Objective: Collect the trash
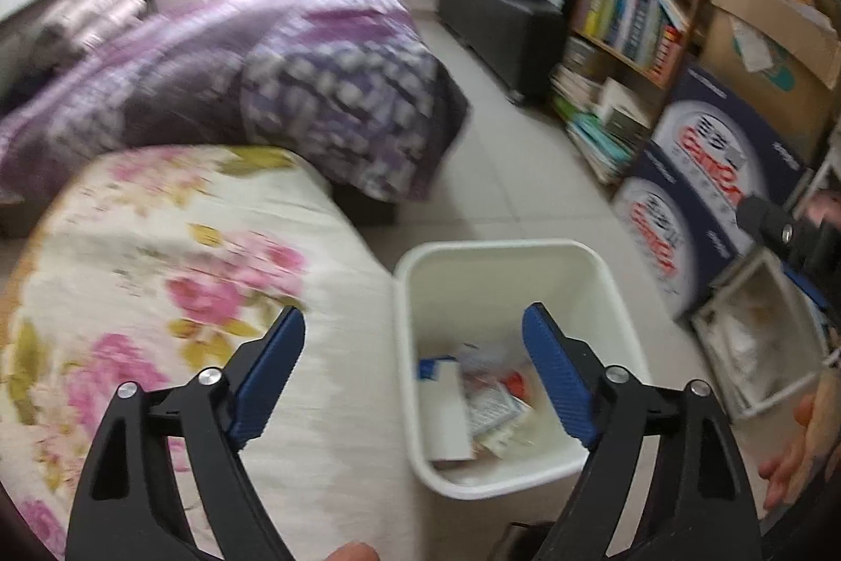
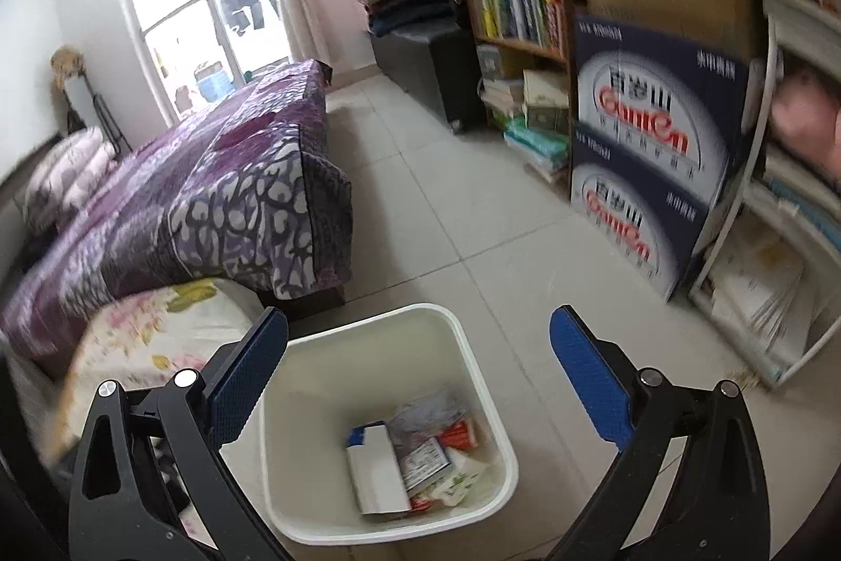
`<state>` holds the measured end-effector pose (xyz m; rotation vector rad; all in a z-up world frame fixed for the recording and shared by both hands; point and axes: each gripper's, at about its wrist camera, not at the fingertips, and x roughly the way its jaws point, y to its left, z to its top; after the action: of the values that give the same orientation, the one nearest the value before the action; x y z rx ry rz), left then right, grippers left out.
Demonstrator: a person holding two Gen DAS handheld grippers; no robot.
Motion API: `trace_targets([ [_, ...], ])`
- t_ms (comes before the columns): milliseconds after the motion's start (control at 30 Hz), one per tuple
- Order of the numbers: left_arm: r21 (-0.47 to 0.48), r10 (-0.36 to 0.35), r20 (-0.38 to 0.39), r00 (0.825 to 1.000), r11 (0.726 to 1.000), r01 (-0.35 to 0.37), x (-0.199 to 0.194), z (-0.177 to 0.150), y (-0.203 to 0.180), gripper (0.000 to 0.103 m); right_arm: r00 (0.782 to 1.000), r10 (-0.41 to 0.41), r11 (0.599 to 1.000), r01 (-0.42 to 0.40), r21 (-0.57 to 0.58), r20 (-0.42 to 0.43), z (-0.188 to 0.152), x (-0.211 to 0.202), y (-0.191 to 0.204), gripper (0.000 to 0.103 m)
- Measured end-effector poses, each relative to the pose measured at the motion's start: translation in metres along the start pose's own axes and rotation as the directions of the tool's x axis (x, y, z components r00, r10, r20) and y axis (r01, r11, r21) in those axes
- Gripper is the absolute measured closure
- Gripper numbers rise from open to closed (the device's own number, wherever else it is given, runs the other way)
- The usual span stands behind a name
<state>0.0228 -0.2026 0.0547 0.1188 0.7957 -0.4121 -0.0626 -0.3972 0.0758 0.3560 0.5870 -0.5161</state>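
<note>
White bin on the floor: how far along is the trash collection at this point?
Done: the white bin already holds trash, including a white-and-blue carton, wrappers and a clear plastic bag. In hand: nothing; the left claw and right claw are both open and empty above the bin. Left: no loose trash shows on the floral bedding or tiled floor.

Bright daylight from the blown-out window; motion blur; fisheye-bent edges.

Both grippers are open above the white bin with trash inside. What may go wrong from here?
1. The white bin stands against the floral bedding; a swinging left gripper might catch the fabric.
2. The white box leans upright in the bin, so further trash may slide off it.
</note>
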Motion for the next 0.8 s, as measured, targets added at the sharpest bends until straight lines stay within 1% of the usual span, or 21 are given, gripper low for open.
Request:
trace_targets([
  [67, -0.002, 0.071, 0.055, 0.996, 0.997, -0.071, -0.013, -0.003, 0.006, 0.012, 0.998, -0.045, 0.997, 0.047, -0.06, 0.043, -0.009, -0.008, 0.014, 0.007],
  [100, -0.004, 0.105, 0.084, 0.991, 0.994, -0.105, -0.019, -0.005, 0.008, 0.01, 0.997, -0.056, 0.995, 0.06, -0.074, 0.054, -0.011, -0.01, 0.018, 0.007],
  [133, -0.003, 0.129, 0.104, 0.986, 0.992, -0.13, -0.024, -0.006, 0.01, 0.009, 0.994, -0.084, 0.991, 0.091, -0.102, 0.075, -0.018, -0.014, 0.026, 0.007],
  [200, -0.005, 0.184, 0.135, 0.974, 0.983, -0.185, -0.033, -0.008, 0.015, 0.007, 0.992, -0.098, 0.987, 0.107, -0.117, 0.084, -0.023, -0.017, 0.033, 0.007],
  [267, -0.021, 0.224, 0.157, 0.962, 0.975, -0.223, -0.04, -0.012, 0.022, 0.007, 0.991, -0.104, 0.986, 0.114, -0.125, 0.088, -0.03, -0.02, 0.039, 0.007],
  [367, -0.042, 0.254, 0.163, 0.953, 0.967, -0.251, -0.046, -0.015, 0.03, 0.007, 0.994, -0.077, 0.987, 0.088, -0.135, 0.084, -0.038, -0.022, 0.045, 0.007],
  [500, -0.047, 0.298, 0.164, 0.94, 0.955, -0.294, -0.05, -0.019, 0.038, 0.007, 0.995, -0.059, 0.985, 0.071, -0.156, 0.076, -0.044, -0.023, 0.052, 0.007],
  [667, -0.059, 0.317, 0.156, 0.936, 0.948, -0.311, -0.05, -0.021, 0.042, 0.007, 0.996, -0.017, 0.989, 0.03, -0.142, 0.092, -0.049, -0.026, 0.058, 0.007],
  [800, -0.069, 0.339, 0.146, 0.929, 0.941, -0.332, -0.049, -0.023, 0.044, 0.007, 0.996, -0.013, 0.991, 0.024, -0.131, 0.088, -0.05, -0.025, 0.06, 0.007],
])
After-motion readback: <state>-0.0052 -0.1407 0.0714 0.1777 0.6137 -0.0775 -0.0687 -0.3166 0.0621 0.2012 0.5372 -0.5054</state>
